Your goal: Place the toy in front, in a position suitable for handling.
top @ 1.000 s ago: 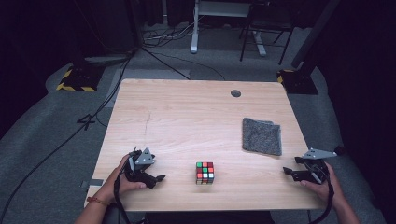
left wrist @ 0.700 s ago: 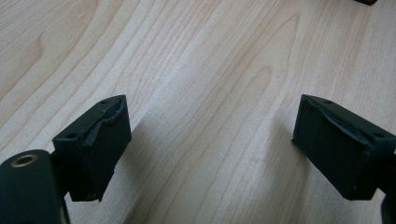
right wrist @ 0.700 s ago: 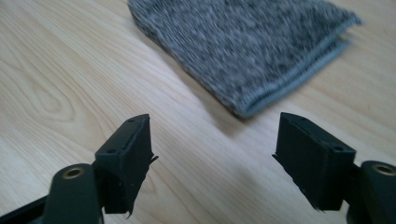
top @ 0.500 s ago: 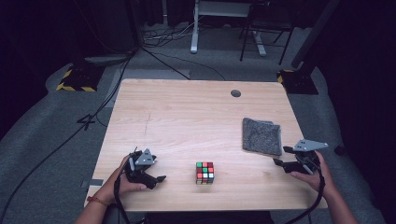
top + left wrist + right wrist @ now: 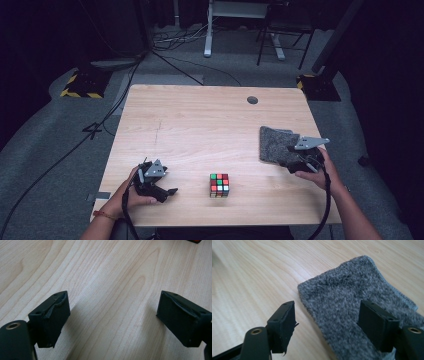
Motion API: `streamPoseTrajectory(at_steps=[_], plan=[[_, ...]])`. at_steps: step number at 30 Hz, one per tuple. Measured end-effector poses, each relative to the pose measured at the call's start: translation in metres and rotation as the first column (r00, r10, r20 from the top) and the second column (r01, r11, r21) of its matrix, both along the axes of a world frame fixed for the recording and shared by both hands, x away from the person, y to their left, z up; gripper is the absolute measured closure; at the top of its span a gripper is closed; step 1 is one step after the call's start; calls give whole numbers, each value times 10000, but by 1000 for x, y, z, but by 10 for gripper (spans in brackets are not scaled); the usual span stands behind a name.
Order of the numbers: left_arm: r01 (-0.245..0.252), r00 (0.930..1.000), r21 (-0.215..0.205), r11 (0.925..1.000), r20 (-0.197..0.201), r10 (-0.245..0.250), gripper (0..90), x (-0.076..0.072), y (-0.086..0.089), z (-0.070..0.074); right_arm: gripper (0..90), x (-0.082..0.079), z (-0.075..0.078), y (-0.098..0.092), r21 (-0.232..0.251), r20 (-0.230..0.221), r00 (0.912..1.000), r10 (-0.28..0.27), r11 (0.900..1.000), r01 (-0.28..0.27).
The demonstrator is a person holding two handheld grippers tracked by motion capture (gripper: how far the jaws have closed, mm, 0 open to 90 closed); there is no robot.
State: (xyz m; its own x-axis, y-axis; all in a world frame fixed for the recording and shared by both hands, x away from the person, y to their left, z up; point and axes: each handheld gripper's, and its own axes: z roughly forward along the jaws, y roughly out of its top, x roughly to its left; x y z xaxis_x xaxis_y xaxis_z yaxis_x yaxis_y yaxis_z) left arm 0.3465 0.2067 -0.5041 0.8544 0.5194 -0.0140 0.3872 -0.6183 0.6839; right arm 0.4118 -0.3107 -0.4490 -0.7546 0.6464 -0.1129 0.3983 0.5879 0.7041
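Grey cloth (image 5: pixel 352 315) was our target: our right gripper (image 5: pixel 327 322) hung just above its near end, jaws wide apart after narrowing slightly, gripping nothing. We judged this the reach-in; next came lowering and closing on the edge. Our left gripper (image 5: pixel 112 315) sat open on the table (image 5: pixel 200 120), the cube (image 5: pixel 219 185) near it.

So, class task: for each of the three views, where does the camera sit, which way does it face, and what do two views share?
High view: above the person's side, facing forward and down on the table; both forearms, left gripper, right gripper, cube.
Left gripper view: on the left gripper, facing bare wood between open jaws.
Right gripper view: on the right gripper, facing the cloth.
Shared: the cloth in high and right gripper views.
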Motion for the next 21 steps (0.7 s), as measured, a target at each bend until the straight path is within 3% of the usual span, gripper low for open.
streamPoseTrajectory(at_steps=[3,14,21], plan=[[20,10000,11,10000,25,-20,118,0,0,0,310,8,-4,5,-200,-34,10000,1,9998,-1],[-62,10000,31,10000,21,62,118,-1,-1,0,337,28,-29,9,-7,-494,9984,-274,9996,274],[33,10000,-6,10000,-9,-33,118,-4,-15,0,345,35,-41,7,228,-982,9941,-470,9985,494]])
